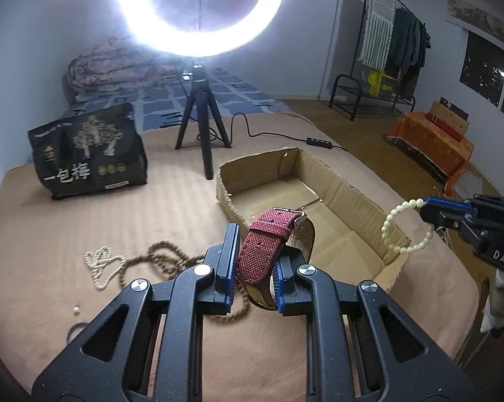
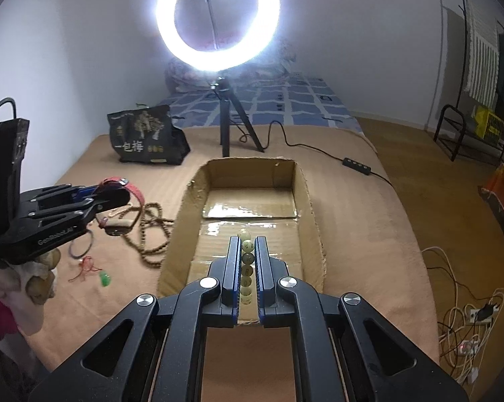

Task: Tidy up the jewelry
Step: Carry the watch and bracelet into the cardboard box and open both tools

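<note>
My left gripper (image 1: 257, 238) is shut on a watch with a dark red fabric strap (image 1: 263, 251), held above the bed just left of an open cardboard box (image 1: 359, 207). My right gripper (image 2: 247, 243) is shut on a pale green bead bracelet (image 2: 246, 261), held over the near end of the cardboard box (image 2: 305, 201). In the left wrist view the bracelet (image 1: 406, 229) hangs from the right gripper (image 1: 429, 209) over the box's right wall. The left gripper (image 2: 111, 197) with the watch (image 2: 131, 189) shows at the left of the right wrist view.
On the tan blanket lie a brown bead necklace (image 2: 148, 231), a pearl chain (image 1: 101, 264), a loose pearl (image 1: 76, 309), a dark hair band (image 2: 81, 244), and a red cord with a green charm (image 2: 97, 273). A black bag (image 1: 91, 154) and a ring-light tripod (image 1: 201, 124) stand behind.
</note>
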The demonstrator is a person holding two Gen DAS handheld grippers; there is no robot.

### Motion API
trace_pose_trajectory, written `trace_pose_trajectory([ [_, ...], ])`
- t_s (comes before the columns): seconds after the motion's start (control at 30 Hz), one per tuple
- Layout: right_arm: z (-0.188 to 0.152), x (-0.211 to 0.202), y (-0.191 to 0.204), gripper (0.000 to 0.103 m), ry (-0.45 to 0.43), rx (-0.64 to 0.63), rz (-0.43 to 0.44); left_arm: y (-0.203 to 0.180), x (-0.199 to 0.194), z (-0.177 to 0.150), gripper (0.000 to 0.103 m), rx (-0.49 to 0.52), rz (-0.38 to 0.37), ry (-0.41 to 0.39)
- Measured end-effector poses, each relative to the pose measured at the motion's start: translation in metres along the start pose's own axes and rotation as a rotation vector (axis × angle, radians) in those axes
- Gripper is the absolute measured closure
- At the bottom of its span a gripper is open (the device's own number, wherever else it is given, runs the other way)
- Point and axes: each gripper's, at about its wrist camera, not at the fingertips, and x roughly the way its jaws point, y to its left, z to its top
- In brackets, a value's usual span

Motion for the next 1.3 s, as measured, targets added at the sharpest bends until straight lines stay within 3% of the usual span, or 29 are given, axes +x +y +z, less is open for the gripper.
trace_pose_trajectory([
  [0.4, -0.004, 0.029, -0.025, 0.097, 0.044, 0.046, -0.006, -0.032, 0.051, 0.010, 0.086, 0.039, -0.003, 0.043],
  [0.73, -0.010, 0.042, -0.033, 0.097, 0.072, 0.078, 0.005, -0.050, 0.067, 0.008, 0.084, 0.086, -0.027, 0.099],
  [0.77, -0.010, 0.043, -0.034, 0.097, 0.074, 0.083, 0.005, -0.051, 0.068, 0.008, 0.079, 0.090, -0.029, 0.103],
  [0.83, -0.011, 0.043, -0.036, 0.097, 0.076, 0.093, 0.008, -0.053, 0.069, 0.007, 0.056, 0.094, -0.023, 0.106],
  [0.87, -0.011, 0.043, -0.037, 0.097, 0.077, 0.099, 0.015, -0.053, 0.067, 0.007, 0.039, 0.092, -0.023, 0.100],
  [0.9, -0.011, 0.043, -0.037, 0.097, 0.078, 0.101, 0.018, -0.053, 0.065, 0.008, 0.031, 0.087, -0.016, 0.084],
  [0.97, -0.011, 0.040, -0.036, 0.095, 0.076, 0.099, 0.006, -0.053, 0.060, 0.009, 0.031, 0.087, -0.013, 0.072],
  [1.0, -0.011, 0.040, -0.036, 0.087, 0.078, 0.097, 0.000, -0.053, 0.059, 0.009, 0.031, 0.085, -0.013, 0.071],
  [1.1, -0.011, 0.036, -0.037, 0.043, 0.062, 0.103, -0.025, -0.049, 0.056, 0.010, 0.031, 0.072, -0.011, 0.073],
  [1.3, -0.011, 0.028, -0.039, 0.040, 0.048, 0.125, -0.033, -0.045, 0.048, 0.008, 0.031, 0.071, 0.001, 0.068],
])
